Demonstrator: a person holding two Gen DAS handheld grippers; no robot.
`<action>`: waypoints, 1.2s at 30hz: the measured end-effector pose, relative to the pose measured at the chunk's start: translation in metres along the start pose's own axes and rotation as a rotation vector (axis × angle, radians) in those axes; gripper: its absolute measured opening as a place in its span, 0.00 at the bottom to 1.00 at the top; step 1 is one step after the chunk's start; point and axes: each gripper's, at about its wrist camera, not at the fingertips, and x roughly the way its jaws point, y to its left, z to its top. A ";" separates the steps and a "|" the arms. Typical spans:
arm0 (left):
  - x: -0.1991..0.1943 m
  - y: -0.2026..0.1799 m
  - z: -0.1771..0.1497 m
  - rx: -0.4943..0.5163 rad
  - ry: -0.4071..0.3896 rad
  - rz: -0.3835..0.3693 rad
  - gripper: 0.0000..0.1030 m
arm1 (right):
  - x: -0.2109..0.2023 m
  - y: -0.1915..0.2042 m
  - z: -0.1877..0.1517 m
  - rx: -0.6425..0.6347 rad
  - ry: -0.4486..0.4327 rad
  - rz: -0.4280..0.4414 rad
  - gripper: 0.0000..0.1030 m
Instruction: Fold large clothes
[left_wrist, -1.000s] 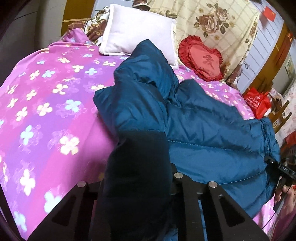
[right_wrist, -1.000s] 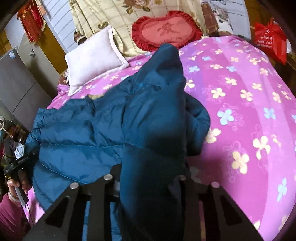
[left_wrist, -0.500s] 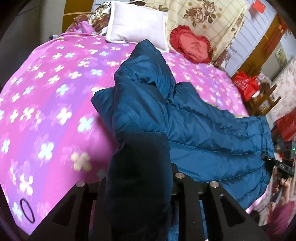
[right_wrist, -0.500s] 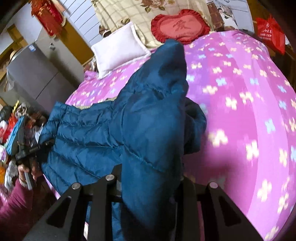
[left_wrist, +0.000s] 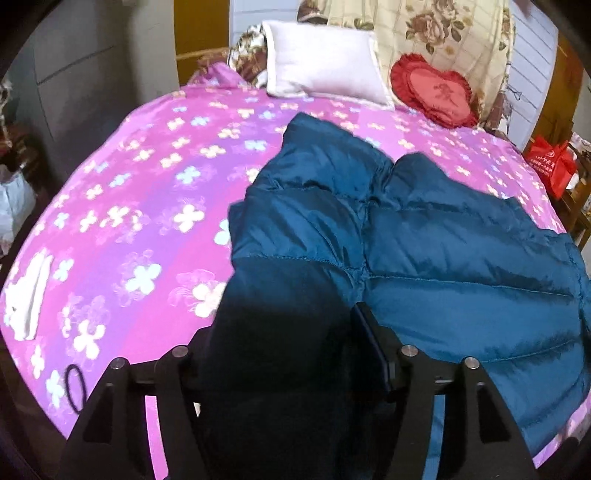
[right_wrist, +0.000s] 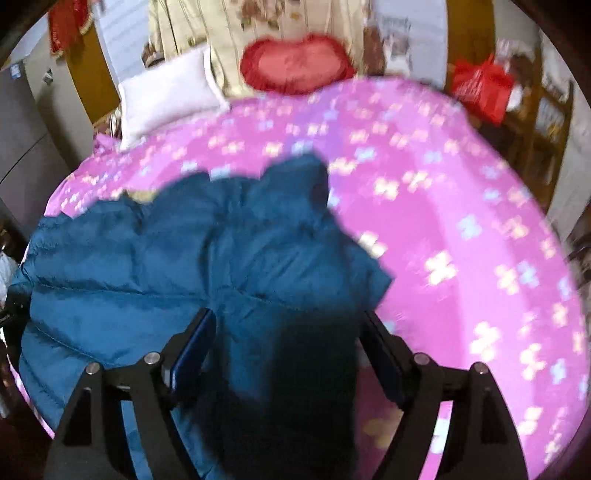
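Note:
A dark blue puffer jacket (left_wrist: 443, 251) lies spread on the pink flowered bedspread (left_wrist: 147, 206); its body also shows in the right wrist view (right_wrist: 122, 266). One sleeve (left_wrist: 314, 206) is folded in over the jacket, and its dark cuff (left_wrist: 277, 387) hangs between the fingers of my left gripper (left_wrist: 280, 321), whose jaws are opening. The other sleeve (right_wrist: 288, 236) runs toward my right gripper (right_wrist: 286, 314). Its jaws are opening too, with the cuff (right_wrist: 295, 369) loose between them and a gap beside the left pad (right_wrist: 192, 347).
A white pillow (left_wrist: 321, 62) and a red heart cushion (left_wrist: 436, 92) lie at the head of the bed. A black hair tie (left_wrist: 75, 387) and a white cloth (left_wrist: 29, 295) sit near the left edge. A red bag (left_wrist: 554, 166) stands by wooden shelves (right_wrist: 535, 110).
Both grippers have drawn back toward the near edge of the bed and their jaws have spread apart. The raised sleeves have sunk flatter onto the jacket.

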 end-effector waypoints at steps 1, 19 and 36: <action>-0.007 -0.001 -0.002 0.004 -0.018 0.014 0.43 | -0.010 0.004 0.000 -0.001 -0.017 0.011 0.81; -0.066 -0.028 -0.037 0.033 -0.205 0.107 0.43 | -0.042 0.123 -0.060 -0.134 -0.141 0.065 0.91; -0.057 -0.052 -0.061 0.027 -0.150 0.055 0.43 | -0.045 0.138 -0.069 -0.120 -0.156 0.048 0.94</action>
